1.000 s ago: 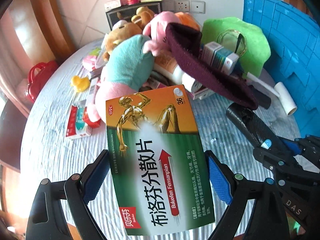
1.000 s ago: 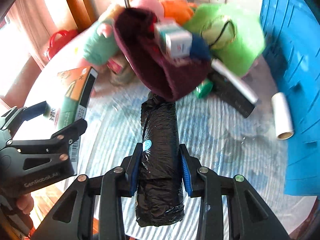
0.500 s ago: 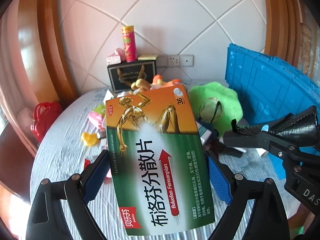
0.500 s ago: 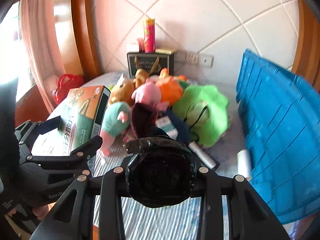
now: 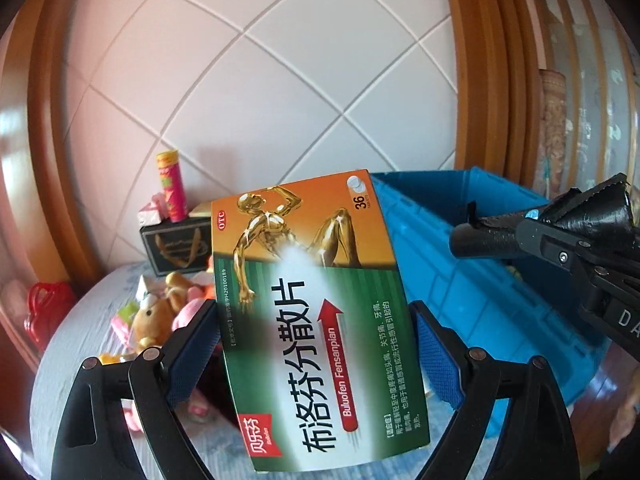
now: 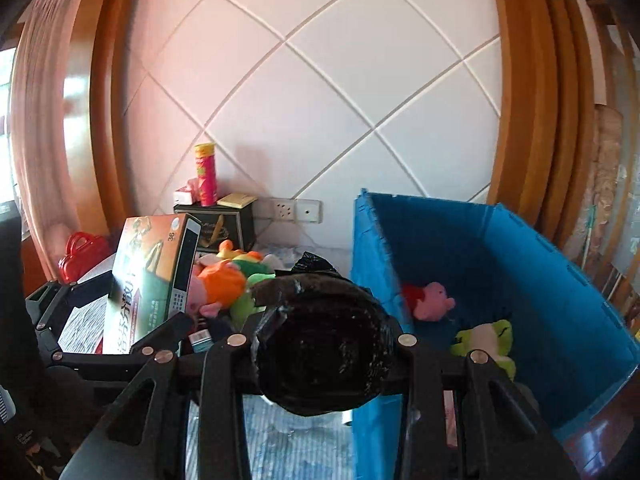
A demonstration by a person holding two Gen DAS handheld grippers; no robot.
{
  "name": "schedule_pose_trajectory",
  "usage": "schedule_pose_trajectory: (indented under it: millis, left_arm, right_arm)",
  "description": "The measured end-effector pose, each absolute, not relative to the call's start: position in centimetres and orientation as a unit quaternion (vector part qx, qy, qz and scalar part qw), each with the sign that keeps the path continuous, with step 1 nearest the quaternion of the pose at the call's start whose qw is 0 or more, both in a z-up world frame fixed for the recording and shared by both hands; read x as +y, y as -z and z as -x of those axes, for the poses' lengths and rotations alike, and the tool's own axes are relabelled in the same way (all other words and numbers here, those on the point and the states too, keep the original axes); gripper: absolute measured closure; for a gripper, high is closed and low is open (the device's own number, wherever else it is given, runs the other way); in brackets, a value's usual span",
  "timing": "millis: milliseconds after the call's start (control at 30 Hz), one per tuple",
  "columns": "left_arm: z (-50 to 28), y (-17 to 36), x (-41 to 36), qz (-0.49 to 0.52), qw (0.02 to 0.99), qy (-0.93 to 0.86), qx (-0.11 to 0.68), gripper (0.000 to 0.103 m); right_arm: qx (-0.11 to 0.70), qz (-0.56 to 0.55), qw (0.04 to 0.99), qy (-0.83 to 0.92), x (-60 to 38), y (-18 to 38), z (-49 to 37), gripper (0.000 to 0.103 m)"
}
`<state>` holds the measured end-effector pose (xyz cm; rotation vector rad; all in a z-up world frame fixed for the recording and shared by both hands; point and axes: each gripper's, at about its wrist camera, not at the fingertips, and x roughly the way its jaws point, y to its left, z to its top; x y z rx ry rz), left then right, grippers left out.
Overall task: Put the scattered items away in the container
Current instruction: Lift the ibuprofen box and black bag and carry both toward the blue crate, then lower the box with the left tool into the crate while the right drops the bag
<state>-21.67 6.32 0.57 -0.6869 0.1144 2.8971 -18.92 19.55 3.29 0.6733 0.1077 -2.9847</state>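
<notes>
An orange and green medicine box sits between the blue pads of my left gripper, which is shut on its long sides and held up above the table. A black roll of bin bags is clamped end-on in my right gripper. In the left wrist view that roll and the right gripper hang at the right, over the blue crate. The crate stands open to the right of the roll, and the medicine box is level with it on the left.
Inside the crate lie a pink plush and a green and white plush. A heap of plush toys covers the table behind the grippers. A black box with a tall can stands by the wall, and a red bag at far left.
Both grippers have risen from the tabletop with the box and the roll still held and have tilted upward. The views now show the wall and the crate's open top.
</notes>
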Motion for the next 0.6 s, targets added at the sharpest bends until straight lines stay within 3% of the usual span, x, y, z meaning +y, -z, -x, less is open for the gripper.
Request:
schedule_pose_trajectory:
  millis: [267, 600]
  left_arm:
    - [22.3, -3.7, 20.8, 0.218, 0.119, -0.967, 0.051, 0.011]
    - [22.5, -2.2, 29.8, 0.255, 0.121, -0.957, 0.067, 0.011]
  right_arm:
    - [0.021, -0.199, -0.007, 0.980, 34.1, -4.0, 19.1, 0.069]
    - [0.002, -0.228, -0.010, 0.974, 44.0, -2.4, 20.1, 0.069]
